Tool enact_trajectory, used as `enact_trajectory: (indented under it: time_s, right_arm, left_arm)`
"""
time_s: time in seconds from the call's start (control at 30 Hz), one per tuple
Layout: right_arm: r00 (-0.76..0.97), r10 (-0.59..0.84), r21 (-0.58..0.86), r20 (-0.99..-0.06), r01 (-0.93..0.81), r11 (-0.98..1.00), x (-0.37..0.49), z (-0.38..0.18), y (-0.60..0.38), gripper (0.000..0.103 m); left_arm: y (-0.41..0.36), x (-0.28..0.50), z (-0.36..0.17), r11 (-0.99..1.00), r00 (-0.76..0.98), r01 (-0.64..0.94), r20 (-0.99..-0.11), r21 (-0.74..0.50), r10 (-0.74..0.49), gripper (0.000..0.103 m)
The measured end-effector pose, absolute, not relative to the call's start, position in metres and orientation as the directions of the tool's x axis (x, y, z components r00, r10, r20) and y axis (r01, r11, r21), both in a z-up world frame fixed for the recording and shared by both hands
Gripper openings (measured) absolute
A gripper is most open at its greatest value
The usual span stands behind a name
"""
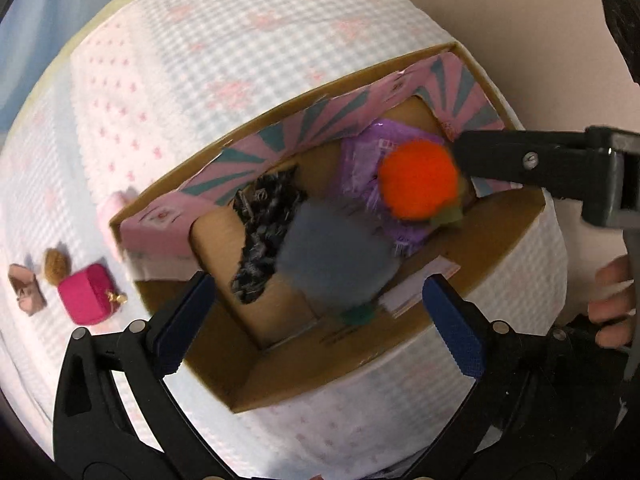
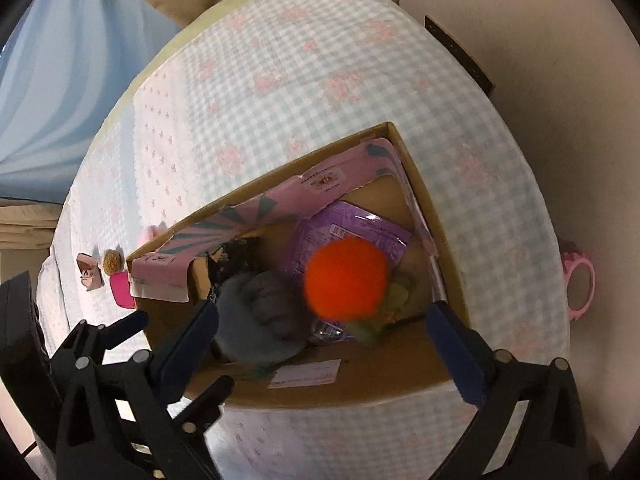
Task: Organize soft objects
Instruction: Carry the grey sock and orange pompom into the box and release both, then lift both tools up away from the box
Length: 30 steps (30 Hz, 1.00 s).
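here the cardboard box (image 1: 516, 216) on the checked tabletop (image 1: 248, 40) holds a grey pompom (image 1: 336, 256), an orange pompom (image 1: 418, 184), dark yarn (image 1: 264, 232) and a purple packet (image 1: 360, 164). both round pompoms show no long axis. left gripper (image 1: 320, 324) and right gripper (image 2: 324, 344) gape wide, empty.

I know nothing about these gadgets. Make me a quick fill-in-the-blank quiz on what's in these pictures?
1. The fluffy orange ball is over an open ____ box.
2. Beside the orange ball is a fluffy ____ ball.
3. Both the left gripper and the right gripper have their jaws ____.
4. Outside the box, on the checked cloth, sits a small ____ cube.

Missing words: cardboard; grey; open; pink
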State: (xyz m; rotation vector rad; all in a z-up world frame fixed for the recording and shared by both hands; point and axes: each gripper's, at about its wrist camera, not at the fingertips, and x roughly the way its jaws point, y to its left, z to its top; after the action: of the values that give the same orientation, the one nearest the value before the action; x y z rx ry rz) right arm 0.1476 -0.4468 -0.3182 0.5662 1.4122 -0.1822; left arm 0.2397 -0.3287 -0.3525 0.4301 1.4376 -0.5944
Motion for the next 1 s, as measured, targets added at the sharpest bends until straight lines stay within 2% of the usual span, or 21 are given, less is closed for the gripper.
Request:
enact_trajectory:
  time_s: [0.43,1.0]
  right_arm:
    - [0.239,0.143,0.233,-0.960,0.404,0.884,0.129,-0.280,-0.435,0.103]
    - [0.406,0.004,0.134,-0.914,0.292,0.947,0.083,-0.149,-0.368,0.103]
  left_arm:
    - [-0.297,0.229,-0.325,0.831,0.074,0.552,-0.988,-0.073,-0.136,0.103]
    - [-0.229,0.197,-0.213,0.886,0.263,0.453,-0.935,-0.097,-0.237,0.103]
